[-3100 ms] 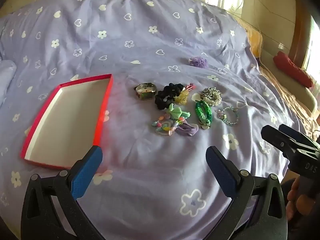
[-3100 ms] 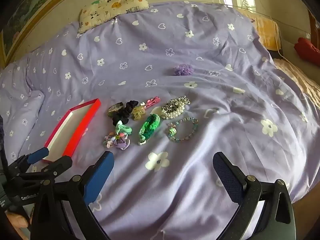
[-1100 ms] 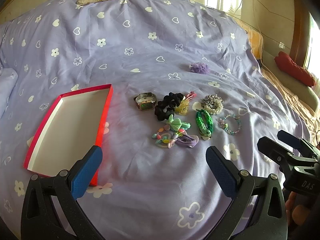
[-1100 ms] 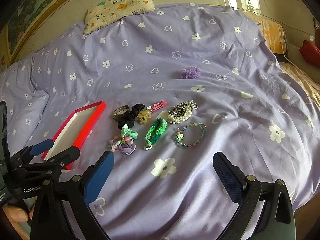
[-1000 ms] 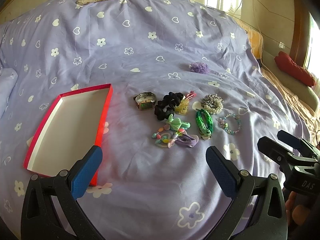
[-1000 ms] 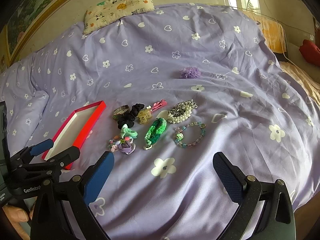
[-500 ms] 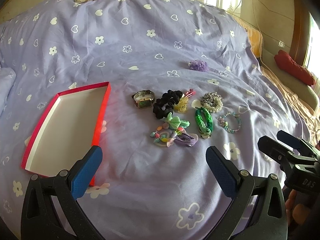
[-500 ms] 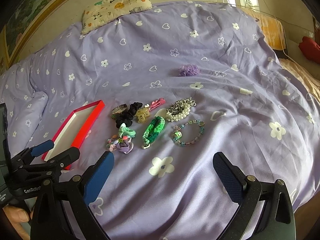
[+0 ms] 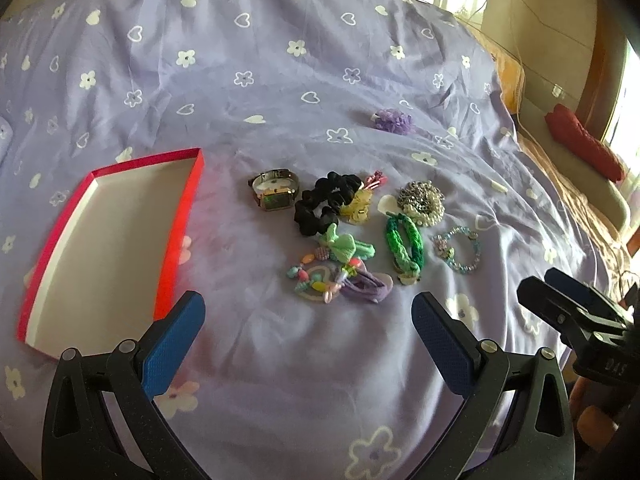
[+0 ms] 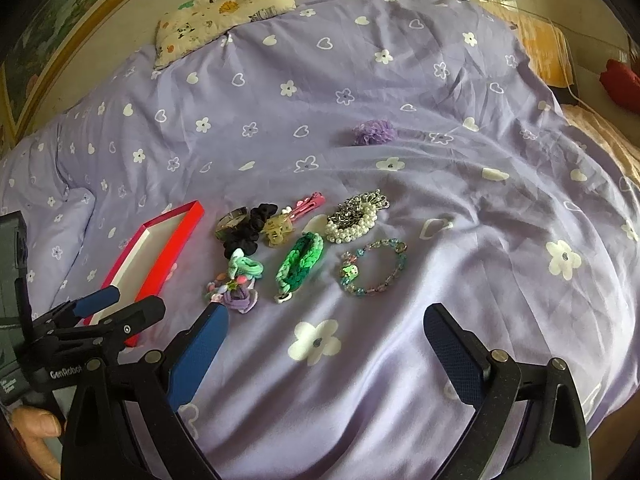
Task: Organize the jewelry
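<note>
I hold one gripper in each hand, over a purple bedspread [image 9: 280, 92] with white flowers and hearts on it. My left gripper [image 9: 308, 328] has its two blue fingers spread wide apart, and nothing is between them. My right gripper [image 10: 326, 344] is the same: fingers wide apart, holding nothing. Both hang above the bedspread, on the near side of the things.

Just ahead of my left gripper lies a little pile of jewelry and hair things. Closest to it are a bead ring with candy colors [image 9: 310, 278] and a purple hair tie [image 9: 368, 286], touching each other. Behind them is a mint green bow tie [image 9: 346, 246]. Farther on is a black scrunchie [image 9: 320, 206], and to its left sits a watch [image 9: 276, 194]. A yellow hair claw [image 9: 356, 206] touches the scrunchie's right side, and a pink clip [image 9: 374, 180] pokes out behind it.

Ahead of my right gripper, a bit to the left, lies a green braided band [image 10: 300, 262]. Right of it is a glassy bead bracelet [image 10: 372, 266]. Behind those is a white pearl bracelet [image 10: 354, 218].

Far off, all alone, sits a fluffy purple scrunchie [image 10: 374, 132].

A red box [image 9: 108, 240] with a white inside lies ahead of my left gripper, off to its left. It is apart from the pile. A pillow with animal pictures [image 10: 224, 6] is at the far end.
</note>
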Action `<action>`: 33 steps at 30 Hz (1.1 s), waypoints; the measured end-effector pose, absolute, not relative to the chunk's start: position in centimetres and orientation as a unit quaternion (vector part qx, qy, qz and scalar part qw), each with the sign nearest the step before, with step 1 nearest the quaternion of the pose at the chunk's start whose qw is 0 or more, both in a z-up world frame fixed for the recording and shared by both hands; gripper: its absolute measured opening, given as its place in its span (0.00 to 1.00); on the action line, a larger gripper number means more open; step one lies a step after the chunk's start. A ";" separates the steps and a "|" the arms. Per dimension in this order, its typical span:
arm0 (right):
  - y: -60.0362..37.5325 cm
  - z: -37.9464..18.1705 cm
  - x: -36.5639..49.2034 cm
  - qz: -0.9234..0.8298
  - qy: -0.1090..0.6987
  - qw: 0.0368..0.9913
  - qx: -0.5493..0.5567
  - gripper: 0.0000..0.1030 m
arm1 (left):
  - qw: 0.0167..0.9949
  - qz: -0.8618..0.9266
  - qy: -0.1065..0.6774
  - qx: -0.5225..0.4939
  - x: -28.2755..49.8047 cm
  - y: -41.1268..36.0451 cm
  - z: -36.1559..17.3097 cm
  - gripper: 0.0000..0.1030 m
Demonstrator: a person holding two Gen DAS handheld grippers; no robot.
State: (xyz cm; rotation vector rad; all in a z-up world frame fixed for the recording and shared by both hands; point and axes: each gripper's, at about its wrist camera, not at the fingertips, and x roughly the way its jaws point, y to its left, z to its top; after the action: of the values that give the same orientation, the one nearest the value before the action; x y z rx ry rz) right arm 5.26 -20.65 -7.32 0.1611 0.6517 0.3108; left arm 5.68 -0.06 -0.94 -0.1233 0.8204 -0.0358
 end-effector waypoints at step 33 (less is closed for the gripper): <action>-16.6 -12.1 17.0 0.195 0.439 0.872 0.098 0.10 | 0.852 -0.117 0.502 -0.092 17.1 0.1 -6.3 0.12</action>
State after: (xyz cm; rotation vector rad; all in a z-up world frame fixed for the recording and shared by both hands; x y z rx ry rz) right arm 16.96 -16.59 -12.09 0.2059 0.9172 0.4071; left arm 17.08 0.11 -6.33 -0.1934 1.0559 -0.2469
